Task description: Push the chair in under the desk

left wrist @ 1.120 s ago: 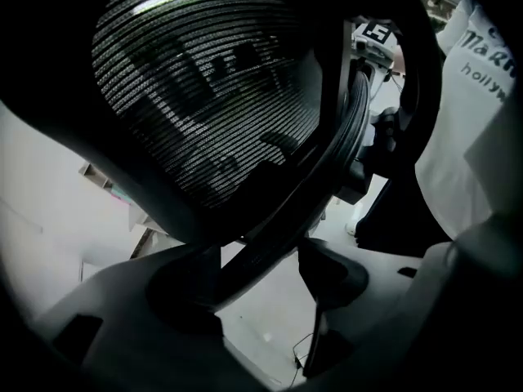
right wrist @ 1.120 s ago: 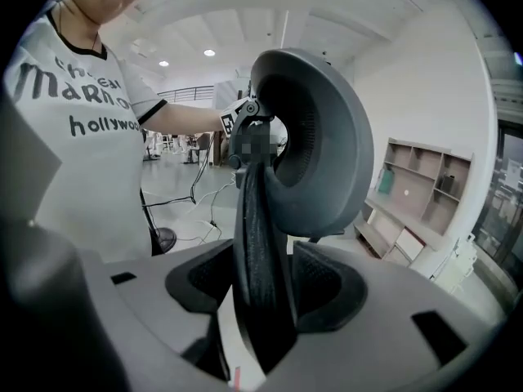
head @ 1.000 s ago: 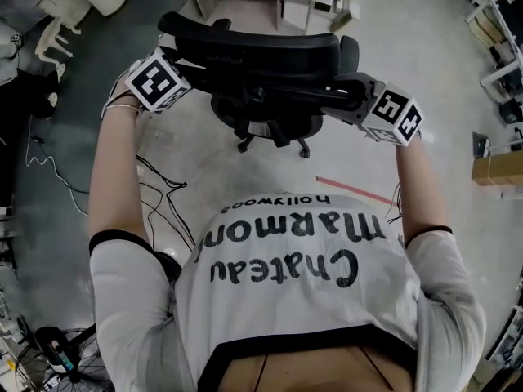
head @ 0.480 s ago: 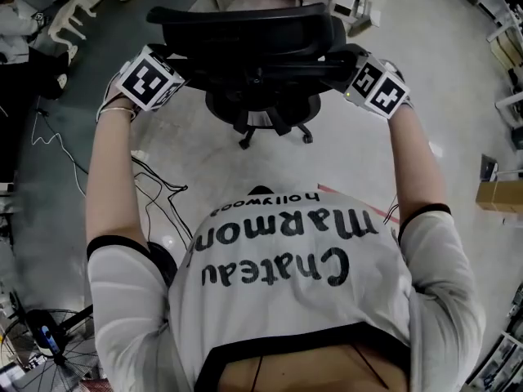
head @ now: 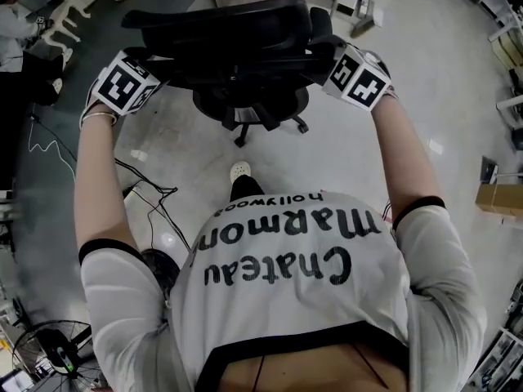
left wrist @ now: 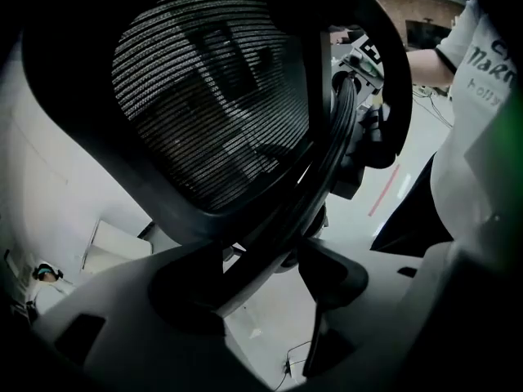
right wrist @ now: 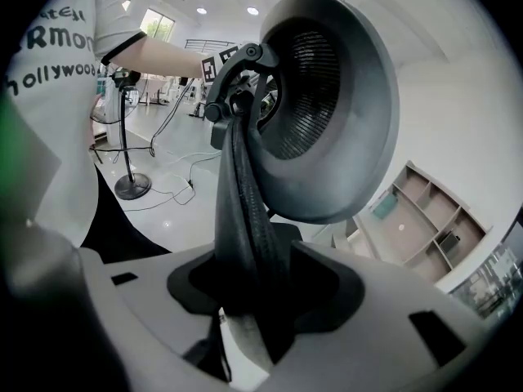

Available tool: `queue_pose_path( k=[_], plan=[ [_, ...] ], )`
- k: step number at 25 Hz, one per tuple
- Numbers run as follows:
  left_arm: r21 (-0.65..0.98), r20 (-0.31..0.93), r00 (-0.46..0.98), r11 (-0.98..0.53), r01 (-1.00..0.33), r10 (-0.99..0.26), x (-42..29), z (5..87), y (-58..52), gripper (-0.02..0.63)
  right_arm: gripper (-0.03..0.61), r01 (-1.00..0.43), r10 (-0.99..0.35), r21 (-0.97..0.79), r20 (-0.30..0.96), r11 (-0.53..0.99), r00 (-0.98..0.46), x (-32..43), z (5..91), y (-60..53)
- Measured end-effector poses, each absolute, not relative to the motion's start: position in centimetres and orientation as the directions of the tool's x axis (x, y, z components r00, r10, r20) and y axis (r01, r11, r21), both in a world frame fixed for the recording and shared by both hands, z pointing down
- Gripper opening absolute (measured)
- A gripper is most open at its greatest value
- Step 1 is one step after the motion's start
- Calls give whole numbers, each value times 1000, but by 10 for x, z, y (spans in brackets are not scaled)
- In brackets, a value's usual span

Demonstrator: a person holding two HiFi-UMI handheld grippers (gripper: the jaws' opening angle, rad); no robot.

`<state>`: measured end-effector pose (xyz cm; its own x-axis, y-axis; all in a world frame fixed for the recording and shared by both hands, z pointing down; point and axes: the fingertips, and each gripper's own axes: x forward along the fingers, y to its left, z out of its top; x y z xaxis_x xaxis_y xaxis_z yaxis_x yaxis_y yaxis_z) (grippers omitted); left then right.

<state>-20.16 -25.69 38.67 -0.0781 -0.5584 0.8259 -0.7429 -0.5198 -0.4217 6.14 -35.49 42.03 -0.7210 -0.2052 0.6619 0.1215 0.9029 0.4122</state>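
L gripper [left wrist: 249, 288] fingers clamped on chair [head: 237, 31] back's left edge. R gripper [right wrist: 265, 292] fingers, just closed slightly, pinch right edge.

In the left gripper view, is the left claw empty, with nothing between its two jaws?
No, the dark rim of the chair's mesh backrest passes right between the jaws of the left claw.

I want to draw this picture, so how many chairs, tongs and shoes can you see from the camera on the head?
Chairs: 1, the black chair
Tongs: 2, the left tongs and the right tongs, both clamped on the chair's back
Shoes: 1, a white shoe on the floor behind the chair
Total: 4
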Motion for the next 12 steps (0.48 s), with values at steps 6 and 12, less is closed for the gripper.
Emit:
queue_pose_path(
  k=[6,12],
  plan=[
    [-433,819,-74,-528,-731,-569,-225,400,-275,295,206,96,-232,432,644,897,-729,40,434,-366],
    [-433,813,-42,-555,-710,-581,-305,390,-308,295,206,65,-243,393,681,917,-691,-35,426,-390]
  ],
)
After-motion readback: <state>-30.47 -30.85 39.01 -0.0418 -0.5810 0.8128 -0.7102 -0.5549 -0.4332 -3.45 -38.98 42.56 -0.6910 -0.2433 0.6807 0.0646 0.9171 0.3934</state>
